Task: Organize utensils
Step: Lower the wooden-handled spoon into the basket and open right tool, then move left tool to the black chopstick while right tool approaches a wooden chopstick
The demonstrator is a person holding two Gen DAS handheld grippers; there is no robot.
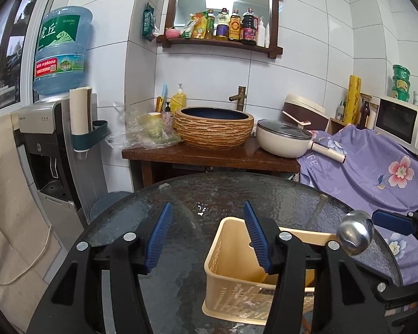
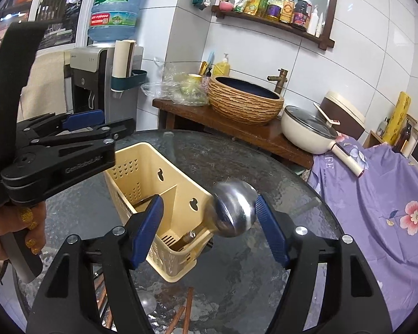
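Observation:
A cream plastic utensil holder (image 2: 142,178) with two compartments stands on the round glass table (image 2: 264,172). A steel ladle (image 2: 232,208) stands in its near compartment, bowl up, handle down inside. My right gripper (image 2: 209,217) is open, its blue pads either side of the ladle bowl without clamping it. My left gripper (image 1: 207,222) is open and empty, its right pad over the holder (image 1: 237,275). The ladle bowl also shows in the left wrist view (image 1: 355,236). Brown chopsticks (image 2: 181,314) lie on the table near me.
A wooden counter (image 1: 209,156) behind the table carries a woven basin (image 1: 213,128), a cream lidded pan (image 1: 284,139) and plastic bags. A water dispenser (image 1: 50,139) stands at left. A purple floral cloth (image 1: 376,172) and a microwave (image 1: 404,125) are at right.

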